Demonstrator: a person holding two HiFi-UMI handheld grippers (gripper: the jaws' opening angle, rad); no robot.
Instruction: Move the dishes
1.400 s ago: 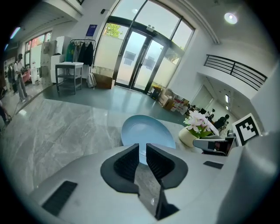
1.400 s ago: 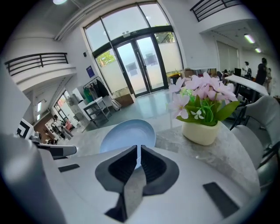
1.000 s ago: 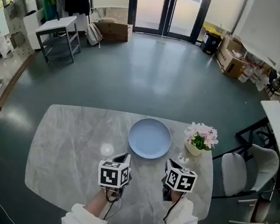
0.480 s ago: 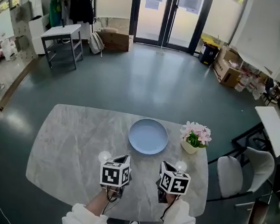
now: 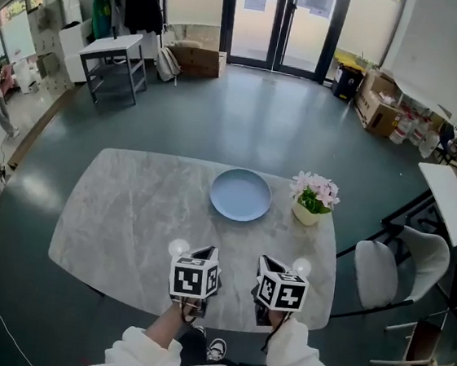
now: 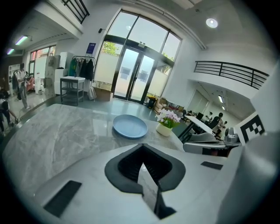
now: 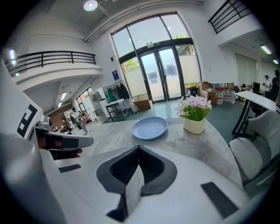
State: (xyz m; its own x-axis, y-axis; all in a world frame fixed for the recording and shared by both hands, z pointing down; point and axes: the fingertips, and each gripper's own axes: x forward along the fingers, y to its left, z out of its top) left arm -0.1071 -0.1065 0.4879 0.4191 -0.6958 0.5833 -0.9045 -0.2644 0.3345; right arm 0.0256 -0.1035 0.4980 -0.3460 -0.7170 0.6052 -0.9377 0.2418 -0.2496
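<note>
Here, both tongs are seen clenched with nothing between their jaws: the left tongs (image 5: 201,255) and the right tongs (image 5: 267,265) are held side by side over the near edge of the desk (image 5: 119,207). The desk top is a pale grey marbled slab with rounded corners, and a bright spot of reflected light (image 5: 177,249) is seen on it just left of the left tongs. The blue plate (image 5: 241,194) is found ahead of both tongs, well apart from them and roughly on the line between them, lying flat on the desk. A cream pot of pink flowers (image 5: 311,200) is set ahead of the right tongs and a little to its right, just beside the plate but not touching it. A grey chair (image 5: 389,274) is placed off the right tongs' side of the desk. Beyond the desk, a dark glossy floor (image 5: 244,114) is spread out to tall glass doors (image 5: 284,16), far ahead of the tongs. Far ahead and to the left, a clothes rack (image 5: 130,3) and a smaller desk (image 5: 111,51) are seen; far ahead and to the right, cardboard boxes (image 5: 377,105) are stacked against the wall.
</note>
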